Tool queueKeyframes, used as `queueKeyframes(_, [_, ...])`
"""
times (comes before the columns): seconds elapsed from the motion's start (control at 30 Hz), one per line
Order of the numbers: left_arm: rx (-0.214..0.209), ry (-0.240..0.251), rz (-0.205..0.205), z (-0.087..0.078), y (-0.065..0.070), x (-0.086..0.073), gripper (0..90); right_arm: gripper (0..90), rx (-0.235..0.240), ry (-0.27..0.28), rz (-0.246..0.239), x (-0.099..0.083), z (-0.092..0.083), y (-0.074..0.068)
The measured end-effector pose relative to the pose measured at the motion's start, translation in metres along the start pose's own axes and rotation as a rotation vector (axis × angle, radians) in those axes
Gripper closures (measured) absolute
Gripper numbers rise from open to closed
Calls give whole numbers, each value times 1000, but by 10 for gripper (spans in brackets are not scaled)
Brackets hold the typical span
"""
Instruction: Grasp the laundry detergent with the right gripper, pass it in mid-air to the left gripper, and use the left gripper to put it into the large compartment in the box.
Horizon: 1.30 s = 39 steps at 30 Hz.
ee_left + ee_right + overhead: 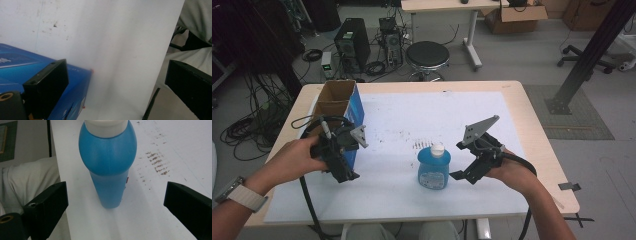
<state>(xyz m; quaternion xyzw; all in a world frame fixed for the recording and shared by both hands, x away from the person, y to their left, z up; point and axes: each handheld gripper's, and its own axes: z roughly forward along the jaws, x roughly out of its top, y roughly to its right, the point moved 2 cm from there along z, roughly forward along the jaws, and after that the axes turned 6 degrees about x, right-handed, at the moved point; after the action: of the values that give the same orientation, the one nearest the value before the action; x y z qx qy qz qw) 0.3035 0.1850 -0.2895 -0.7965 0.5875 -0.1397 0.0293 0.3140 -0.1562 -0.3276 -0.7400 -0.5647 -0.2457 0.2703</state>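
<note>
I had the white mat (pixel 402 125) on the table (pixel 532 130) to work over, with the blue carton (pixel 356 107) standing open-topped at about nine o'clock from centre and the blue bottle (pixel 434 167) upright near six o'clock. My judgement was that the bottle grab was the step in hand: I wanted to come in level, centre the narrow lower body between the jaws, and close low and slowly so the top-heavy shape wouldn't tip. The right gripper (pixel 468 167) sat at three o'clock of the bottle, just beside it, not touching, jaws spread wide. In the right gripper view the bottle (pixel 108 170) stood dead ahead at twelve o'clock, between the jaws but beyond their tips. The left gripper (pixel 343 165) hung spread and empty at the carton's (pixel 37 75) near corner, its left jaw against the blue face.
</note>
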Motion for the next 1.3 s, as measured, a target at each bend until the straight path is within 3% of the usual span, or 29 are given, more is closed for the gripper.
queueKeyframes(0.7, [-4,-2,-3,3,1,2,57,53,27,77,25,-25,20,5])
queueKeyframes(0.97, [-6,-1,-4,3,1,2,57,54,35,145,32,-31,24,5])
queueKeyframes(1.3, [-6,-1,-6,4,1,2,57,54,34,190,37,-37,29,6])
